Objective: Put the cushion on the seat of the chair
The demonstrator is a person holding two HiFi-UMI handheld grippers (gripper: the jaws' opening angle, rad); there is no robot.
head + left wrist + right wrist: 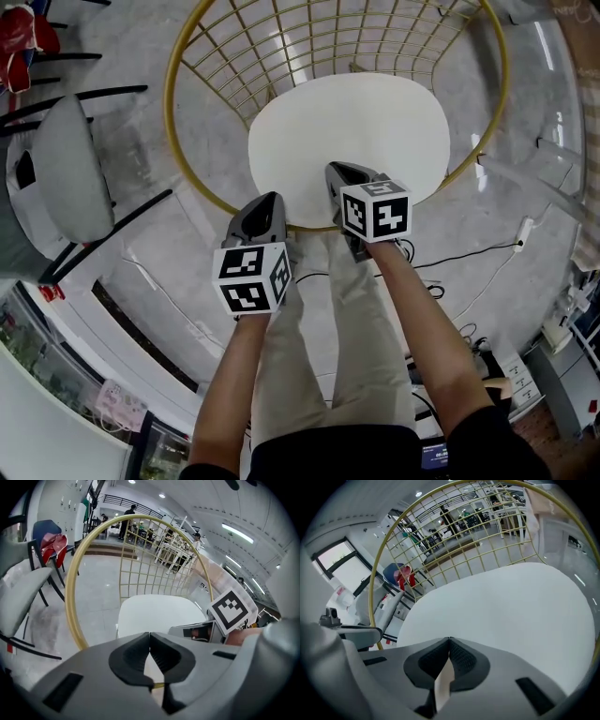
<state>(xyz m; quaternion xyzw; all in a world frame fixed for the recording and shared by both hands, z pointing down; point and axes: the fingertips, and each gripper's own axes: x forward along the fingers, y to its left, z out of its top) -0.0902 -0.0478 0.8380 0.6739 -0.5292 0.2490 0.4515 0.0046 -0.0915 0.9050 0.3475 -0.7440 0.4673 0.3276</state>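
Two hand-held grippers meet the near edge of the white cushion (347, 141), which already lies flat on the seat inside the gold wire chair (176, 131). The left hand-held gripper (271, 201) sits at the cushion's near-left corner. The right hand-held gripper (335, 174) is just beside it, toward the middle of the near edge. From both, the cushion spreads away to the far side and the right, its longer span running left to right.

Each pair of jaws is drawn together at the tips with a pale sliver of the cushion's edge between them. On the right that pinch is plain. On the left I only judge it so, since the strip there is narrow and dim. To my eye the right one has the surer hold for any nudge deeper into the chair.

The seat itself is hidden under the cushion, and the chair's legs and far rim are cut off.
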